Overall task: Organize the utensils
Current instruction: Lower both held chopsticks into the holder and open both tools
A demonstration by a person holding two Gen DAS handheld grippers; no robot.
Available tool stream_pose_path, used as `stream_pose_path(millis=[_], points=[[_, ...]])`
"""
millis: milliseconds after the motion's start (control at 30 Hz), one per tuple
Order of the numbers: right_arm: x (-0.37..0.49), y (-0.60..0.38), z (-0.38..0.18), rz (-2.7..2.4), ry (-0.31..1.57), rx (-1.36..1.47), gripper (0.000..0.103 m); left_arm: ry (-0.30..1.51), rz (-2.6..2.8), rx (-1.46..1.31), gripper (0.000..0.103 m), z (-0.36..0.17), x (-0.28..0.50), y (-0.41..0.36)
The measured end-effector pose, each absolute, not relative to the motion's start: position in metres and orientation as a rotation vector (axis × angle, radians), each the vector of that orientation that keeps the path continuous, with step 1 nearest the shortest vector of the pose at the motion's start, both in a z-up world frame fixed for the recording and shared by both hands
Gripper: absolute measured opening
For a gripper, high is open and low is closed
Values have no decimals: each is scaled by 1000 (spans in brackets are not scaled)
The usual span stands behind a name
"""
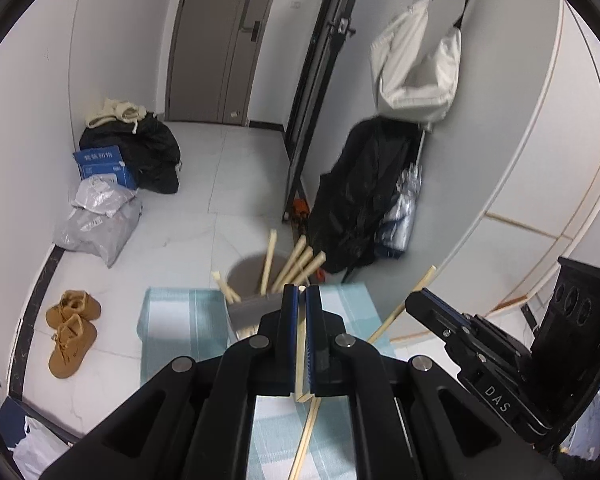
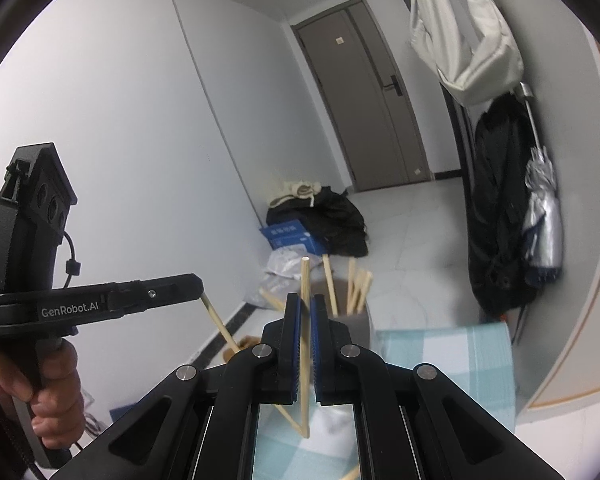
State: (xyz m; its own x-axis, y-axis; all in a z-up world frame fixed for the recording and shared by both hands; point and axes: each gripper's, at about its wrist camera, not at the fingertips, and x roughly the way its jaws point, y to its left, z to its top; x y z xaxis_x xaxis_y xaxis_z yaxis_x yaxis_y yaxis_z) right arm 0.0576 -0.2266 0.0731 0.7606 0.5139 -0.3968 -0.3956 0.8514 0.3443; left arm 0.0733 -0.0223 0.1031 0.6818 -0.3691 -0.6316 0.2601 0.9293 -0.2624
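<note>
**Aloft, two chopsticks wait above a grey cup**

Here, both hand-held grippers hover over a worktop (image 1: 172, 320) draped in a pale blue checked cloth, each clamped fully onto a single wooden chopstick. The left gripper (image 1: 301, 292) pinches its chopstick (image 1: 300, 360) lengthwise between blue-padded fingers (image 1: 291, 308), the stick's tip just showing at the fingertips and its tail running back to six o'clock beneath the frame. The right gripper (image 2: 305, 304) holds its own chopstick (image 2: 305, 320) nearly upright in its view, the tip jutting past the fingers toward twelve o'clock.

The grey cup (image 1: 246, 276), already bristling with chopsticks fanned toward one o'clock, sits dead ahead of the left fingers and just below them; from the right wrist view the same cup (image 2: 362, 324) lies slightly toward one o'clock. Judging by that, the left gripper looks the nearer and better lined up, though both sticks would have to tip nose-down to drop through the rim.

Seen from the left camera, the right gripper (image 1: 414, 300) enters at three o'clock with its stick slanting from one to seven o'clock. More chopsticks lie loose on the cloth at six o'clock, partly hidden by the gripper frames. The cup's base and much of its mouth are masked by the fingers, so how full it is cannot be judged. A hand (image 2: 48, 384) grips the left handle at eight o'clock.
</note>
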Motion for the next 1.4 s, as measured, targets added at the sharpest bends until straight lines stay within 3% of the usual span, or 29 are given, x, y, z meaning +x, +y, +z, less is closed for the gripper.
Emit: stream_pose_path(millis=[333,633,1400], points=[[99,-228,113,520,456,292,4,683,-337,-167,0,142,112,-15],[152,-221,128,481,418,253,4,682,-303,-145,0,142,151,-5],[188,-195,66,475,479,165,4,757,-301,-104,0,90,175,-4]])
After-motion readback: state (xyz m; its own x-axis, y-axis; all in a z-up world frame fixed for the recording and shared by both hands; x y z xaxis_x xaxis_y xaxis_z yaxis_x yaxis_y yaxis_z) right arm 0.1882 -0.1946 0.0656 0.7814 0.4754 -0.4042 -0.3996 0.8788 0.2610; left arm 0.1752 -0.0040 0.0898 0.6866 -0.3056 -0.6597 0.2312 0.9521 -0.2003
